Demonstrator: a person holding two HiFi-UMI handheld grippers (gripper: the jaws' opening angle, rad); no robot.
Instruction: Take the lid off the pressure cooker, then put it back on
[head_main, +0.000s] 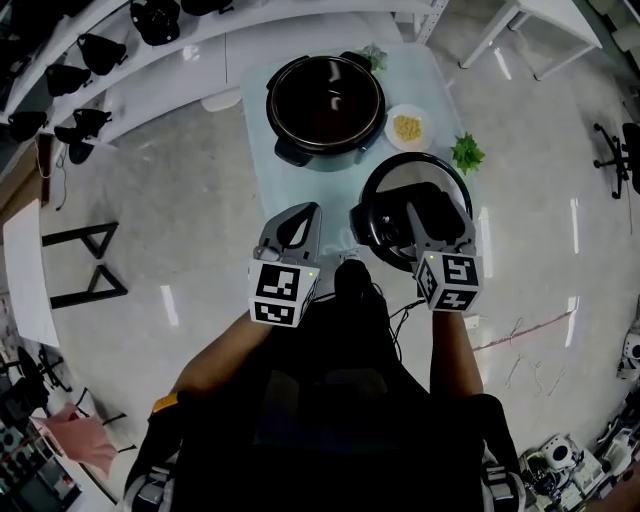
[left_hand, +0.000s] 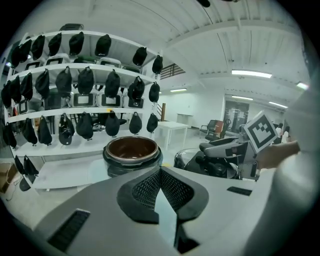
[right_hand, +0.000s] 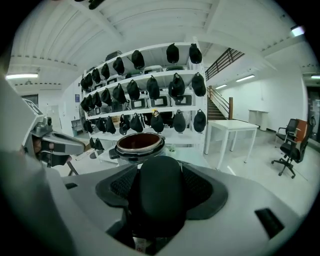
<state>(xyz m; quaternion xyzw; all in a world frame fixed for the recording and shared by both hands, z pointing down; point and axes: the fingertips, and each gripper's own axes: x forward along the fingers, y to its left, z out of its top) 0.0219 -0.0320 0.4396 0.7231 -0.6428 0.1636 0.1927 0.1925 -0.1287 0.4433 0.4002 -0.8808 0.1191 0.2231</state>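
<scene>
Off the cooker (head_main: 325, 100) and just beside it, lid (head_main: 378, 205) clamped by handle in right tool (head_main: 425, 215); left tool (head_main: 297, 222) closed, empty.

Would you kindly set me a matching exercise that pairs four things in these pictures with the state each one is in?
Things:
1. pressure cooker
2. lid
3. small white bowl
4. left gripper

States:
a. jaws together, on nothing
b. open, standing on the table
c. holds yellow pieces
d. held by its handle in the right gripper

Pairs: 1-b; 2-d; 3-c; 4-a
</scene>
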